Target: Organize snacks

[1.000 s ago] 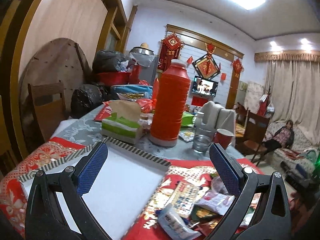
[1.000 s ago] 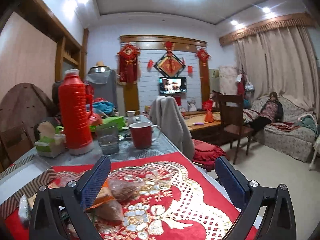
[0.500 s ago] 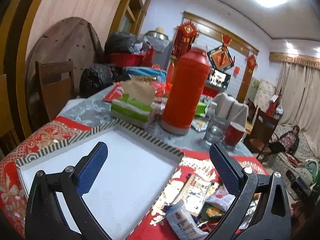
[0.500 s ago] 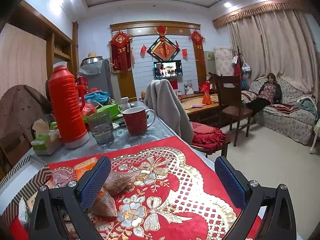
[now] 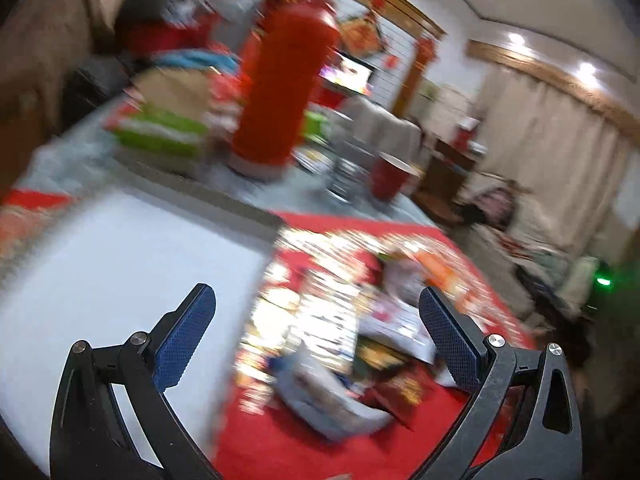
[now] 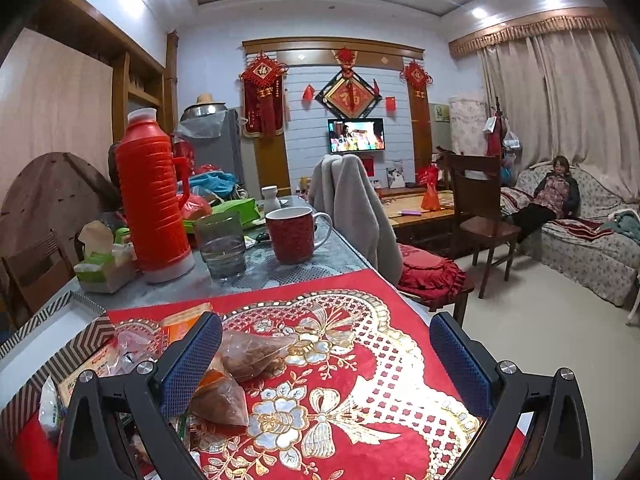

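Note:
Several snack packets (image 5: 344,344) lie in a heap on the red and gold cloth (image 5: 280,440), blurred in the left wrist view. My left gripper (image 5: 316,320) hangs open above them, beside the white tray (image 5: 120,264) with a striped rim. In the right wrist view, clear bags of brown snacks (image 6: 248,356) and an orange packet (image 6: 180,324) lie on the cloth (image 6: 360,380). My right gripper (image 6: 326,352) is open over the cloth, its left finger just in front of the bags. The tray's corner (image 6: 76,308) shows at the left.
Behind the cloth stand a red thermos (image 6: 154,200), a glass (image 6: 222,244), a red mug (image 6: 292,236) and a green tissue box (image 6: 100,268). A chair with a grey garment (image 6: 352,208) stands at the table's right edge. A person (image 6: 556,196) sits on a sofa far right.
The left view has swung down and to the right over the snack heap and is now motion-blurred. The right view has dipped slightly toward the table. Both grippers stay open.

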The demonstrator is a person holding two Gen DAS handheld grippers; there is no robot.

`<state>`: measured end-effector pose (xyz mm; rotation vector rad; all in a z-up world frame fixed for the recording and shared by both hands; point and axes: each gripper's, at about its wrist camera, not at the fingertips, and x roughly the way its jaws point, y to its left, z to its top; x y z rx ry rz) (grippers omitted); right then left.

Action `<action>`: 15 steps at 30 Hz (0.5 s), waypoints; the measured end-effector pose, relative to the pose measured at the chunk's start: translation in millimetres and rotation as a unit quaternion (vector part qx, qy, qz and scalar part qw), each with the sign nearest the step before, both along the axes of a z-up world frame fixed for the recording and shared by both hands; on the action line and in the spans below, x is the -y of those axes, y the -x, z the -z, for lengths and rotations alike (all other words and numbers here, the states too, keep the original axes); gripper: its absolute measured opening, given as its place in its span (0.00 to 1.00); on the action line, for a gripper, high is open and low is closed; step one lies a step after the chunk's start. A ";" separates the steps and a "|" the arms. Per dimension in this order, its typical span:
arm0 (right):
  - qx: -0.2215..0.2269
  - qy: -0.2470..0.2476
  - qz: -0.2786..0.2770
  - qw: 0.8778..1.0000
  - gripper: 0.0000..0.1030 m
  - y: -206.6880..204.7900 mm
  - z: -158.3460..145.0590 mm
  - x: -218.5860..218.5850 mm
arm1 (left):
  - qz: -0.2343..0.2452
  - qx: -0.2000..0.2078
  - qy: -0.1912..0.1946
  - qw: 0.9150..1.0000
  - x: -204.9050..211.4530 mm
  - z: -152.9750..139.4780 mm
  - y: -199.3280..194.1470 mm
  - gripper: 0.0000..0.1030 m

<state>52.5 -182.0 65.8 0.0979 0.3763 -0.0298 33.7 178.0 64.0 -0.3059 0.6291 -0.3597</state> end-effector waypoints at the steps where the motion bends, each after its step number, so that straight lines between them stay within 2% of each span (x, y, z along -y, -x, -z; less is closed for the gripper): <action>1: -0.005 -0.002 -0.001 1.000 1.00 -0.7 0.8 0.3 | 0.037 -0.004 0.009 0.999 6.7 1.8 -0.4 0.99; 5: -0.032 -0.014 -0.005 0.999 1.00 -5.3 5.3 3.7 | 0.133 0.002 0.003 0.991 37.2 2.6 8.4 0.99; 7: -0.047 -0.023 -0.006 0.999 1.00 -8.5 8.2 6.5 | 0.148 0.005 -0.010 0.989 46.8 2.9 13.0 0.99; 9: -0.052 -0.030 -0.002 0.998 0.99 -9.6 9.5 9.1 | 0.136 -0.002 -0.025 0.990 48.9 5.5 15.4 0.99; 13: -0.057 -0.041 0.001 0.997 0.99 -9.3 11.2 12.7 | 0.097 -0.040 -0.023 0.994 40.4 16.0 18.7 0.99; 15: -0.058 -0.041 0.003 0.997 0.99 -9.4 11.3 12.4 | 0.069 -0.057 -0.052 0.995 42.8 24.3 16.7 0.99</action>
